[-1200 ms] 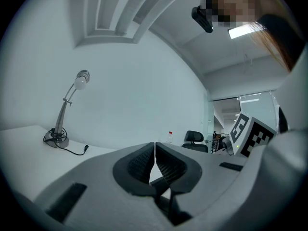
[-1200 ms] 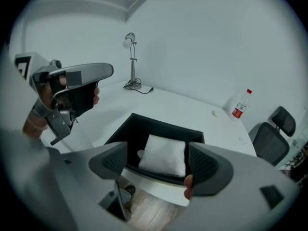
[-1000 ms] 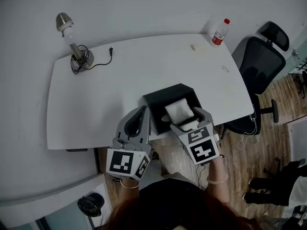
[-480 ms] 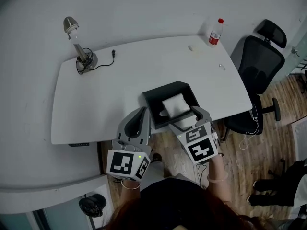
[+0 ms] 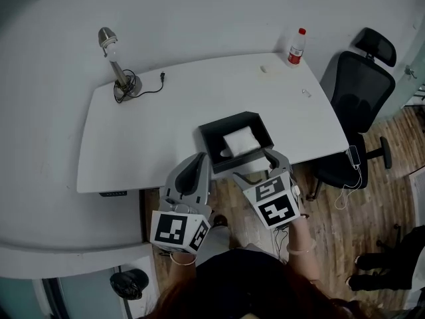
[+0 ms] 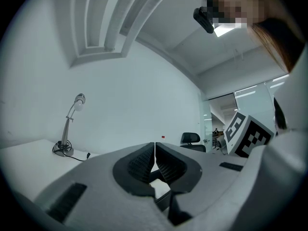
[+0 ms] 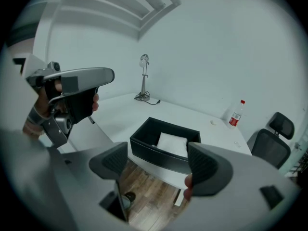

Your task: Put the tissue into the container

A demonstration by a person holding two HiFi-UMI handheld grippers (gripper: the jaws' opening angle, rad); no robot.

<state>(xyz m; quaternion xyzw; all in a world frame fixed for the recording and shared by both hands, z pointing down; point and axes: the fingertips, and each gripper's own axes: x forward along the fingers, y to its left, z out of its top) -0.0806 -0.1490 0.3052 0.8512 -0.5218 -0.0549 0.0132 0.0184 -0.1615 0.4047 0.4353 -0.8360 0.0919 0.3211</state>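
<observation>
Nearest the person: L gripper (image 5: 198, 159) and R gripper (image 5: 253, 167) hang just off the near edge of the white table (image 5: 153, 138), over the wood floor (image 5: 332, 224). L gripper's jaws are pressed tight together w/ nothing in them. R gripper's jaws are spread wide; only floor and the box front show between them.

Next: the black container (image 5: 205, 140) sits at the table's near edge, just past both grippers. The tissue (image 5: 240, 140) lies inside it, white, a bit to the right side.

Vs 1 s ago: R gripper's jaws were over the container's front, right by the tissue. Now R gripper is pulled back and clear of the box. The tissue sat nearer the front wall then; now it rests deeper inside. L gripper has slid back a little too.

Far: a lamp (image 5: 119, 65) w/ a cord at the far left corner, a bottle (image 5: 296, 46) w/ a red cap at the far right corner, and a black chair (image 5: 362, 92) beside the table's right end.

Only the R gripper view shows a hand (image 7: 43, 100) round L gripper's handle. Only the L gripper view shows R gripper's marker cube (image 6: 245, 134) from the side, close on the right. Only the head view shows both grippers and the whole table at once.
</observation>
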